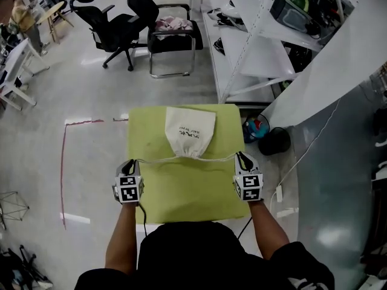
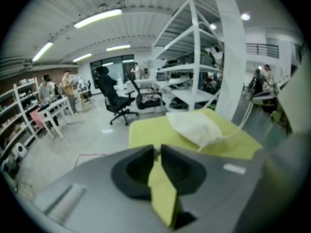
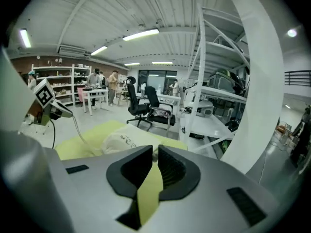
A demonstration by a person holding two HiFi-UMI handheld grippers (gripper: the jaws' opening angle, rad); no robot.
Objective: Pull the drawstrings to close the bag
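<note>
A white drawstring bag (image 1: pixel 189 132) lies on the square yellow-green table (image 1: pixel 181 192), its gathered mouth toward me. One drawstring (image 1: pixel 157 161) runs left from the mouth to my left gripper (image 1: pixel 130 164), another (image 1: pixel 217 159) runs right to my right gripper (image 1: pixel 242 159). Both grippers sit low at the table's side edges, jaws nearly together on the cord ends. In the left gripper view the bag (image 2: pixel 197 127) lies ahead to the right of the left gripper (image 2: pixel 156 149). In the right gripper view the bag (image 3: pixel 124 141) lies ahead to the left of the right gripper (image 3: pixel 155 149).
White metal shelving (image 1: pixel 254 41) stands close behind and right of the table. A blue bucket (image 1: pixel 257 127) and a dark round object (image 1: pixel 275 141) sit on the floor by the table's right edge. Black office chairs (image 1: pixel 115 26) stand farther back. Red tape (image 1: pixel 62 174) marks the floor at left.
</note>
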